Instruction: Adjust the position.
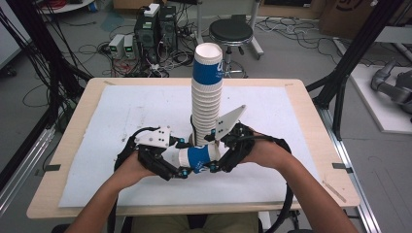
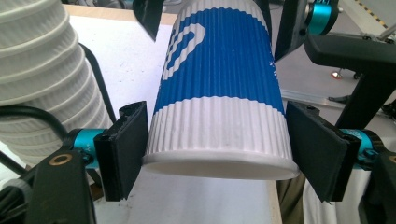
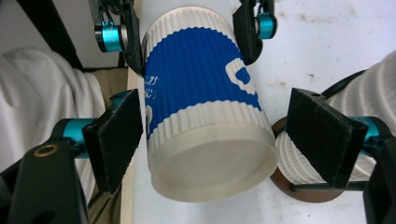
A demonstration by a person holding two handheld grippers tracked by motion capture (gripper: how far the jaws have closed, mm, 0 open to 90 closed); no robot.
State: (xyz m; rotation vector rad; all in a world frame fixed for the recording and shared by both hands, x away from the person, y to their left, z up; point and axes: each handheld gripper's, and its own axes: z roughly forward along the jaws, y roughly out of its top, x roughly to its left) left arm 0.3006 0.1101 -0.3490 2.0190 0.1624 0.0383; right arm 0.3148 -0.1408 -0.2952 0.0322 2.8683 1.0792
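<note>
Left hand-held gripper (image 1: 183,156): I hold it low over the white sheet (image 1: 121,111), its pads on either side of the cup's wide rim end; in the left gripper view the left pad (image 2: 123,149) presses on the rim and the right pad (image 2: 317,149) sits just at it, so I am grasping the cup.

Cup (image 1: 199,158): a blue and white ribbed paper cup, lying on its side in the air between my two grippers, just in front of the stack; its rim end faces my left gripper and its base faces my right one.

Stack of cups (image 1: 207,92): stands upright on a brown round base near the middle of the sheet, a blue-banded cup on top, just behind the held cup.

Right hand-held gripper (image 1: 214,151): I hold it at the cup's base end; in the right gripper view the left pad (image 3: 114,140) lies close to the cup's wall and the right pad (image 3: 322,135) stands clear of it, so this gripper is released, with the cup between its jaws.

Desk (image 1: 311,126): pale wood, covered by the white sheet.
</note>
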